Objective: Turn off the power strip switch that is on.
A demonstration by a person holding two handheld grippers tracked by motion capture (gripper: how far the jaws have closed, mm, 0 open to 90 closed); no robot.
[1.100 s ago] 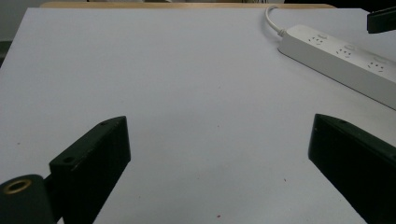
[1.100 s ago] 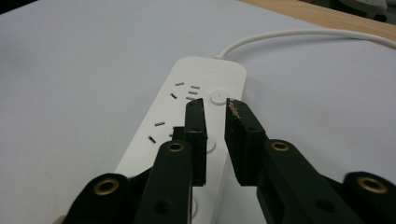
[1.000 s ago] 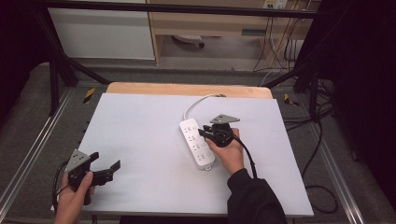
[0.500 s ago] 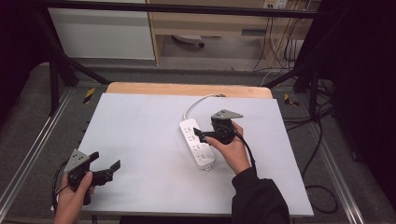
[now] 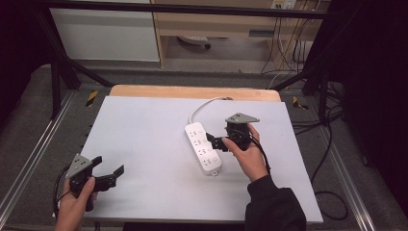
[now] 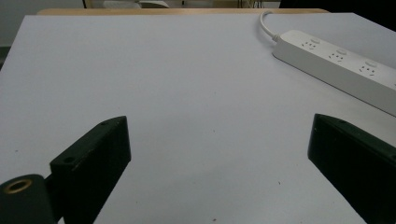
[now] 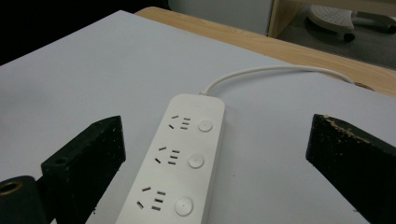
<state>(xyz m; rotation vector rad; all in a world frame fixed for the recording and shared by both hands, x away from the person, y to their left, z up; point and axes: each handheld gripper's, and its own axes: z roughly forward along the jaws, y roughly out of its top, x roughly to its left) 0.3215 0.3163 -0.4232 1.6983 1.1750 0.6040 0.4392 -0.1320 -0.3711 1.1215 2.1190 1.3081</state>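
A wooden table [image 5: 144,91] covered by a pale grey sheet [image 5: 144,134] carries a white plastic power strip [image 5: 203,147] with round switch buttons, lying a little right of the middle, its white cord [image 5: 204,104] curving off toward the far edge. The black right gripper [image 5: 222,142] with a grey three-cornered plate hangs over the strip's right side, jaws spread wide and holding nothing; in the right gripper view the strip [image 7: 175,163] runs up between them. The black left gripper [image 5: 108,172] sits near the front left corner, well apart from the strip, jaws wide open and empty.
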